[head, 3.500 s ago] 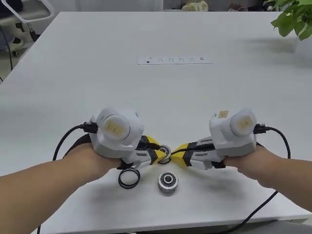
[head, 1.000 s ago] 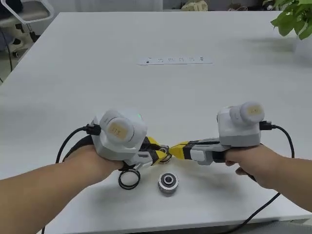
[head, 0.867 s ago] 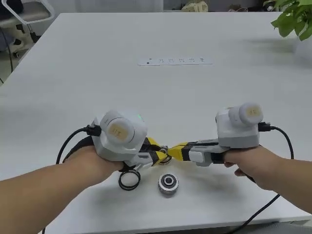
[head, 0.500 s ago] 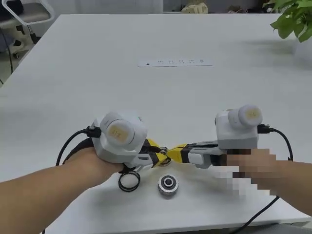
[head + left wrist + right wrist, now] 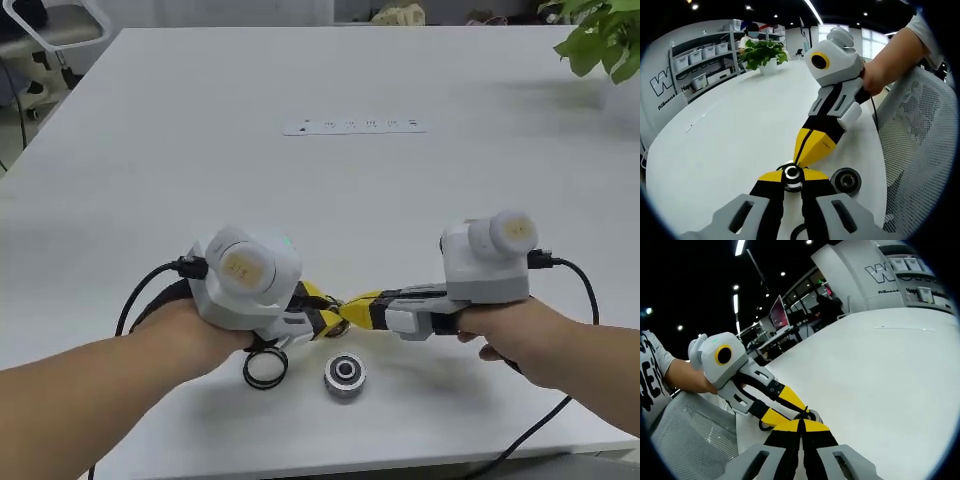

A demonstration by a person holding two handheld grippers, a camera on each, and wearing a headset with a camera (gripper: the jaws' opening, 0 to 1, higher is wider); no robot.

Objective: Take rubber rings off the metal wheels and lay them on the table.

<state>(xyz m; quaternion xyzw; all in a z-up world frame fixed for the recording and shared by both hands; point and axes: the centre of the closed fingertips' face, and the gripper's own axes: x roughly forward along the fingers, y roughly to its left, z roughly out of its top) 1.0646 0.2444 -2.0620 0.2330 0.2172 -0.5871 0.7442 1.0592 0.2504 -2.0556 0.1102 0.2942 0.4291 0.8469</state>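
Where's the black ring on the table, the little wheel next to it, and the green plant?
black ring (image 5: 263, 385), head view, on its near rim.
little wheel (image 5: 345, 372), head view, on its middle hub.
green plant (image 5: 603, 38), head view, on its leaves.

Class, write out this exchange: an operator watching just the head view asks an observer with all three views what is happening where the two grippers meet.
Operator: What's held in the middle?
Observer: In the left gripper view, the left gripper clamps a wheel, hub facing the camera.
Operator: And the other one?
Observer: The right gripper, in its own view, has jaws pressed together, pinching a thin black strip, possibly the ring.
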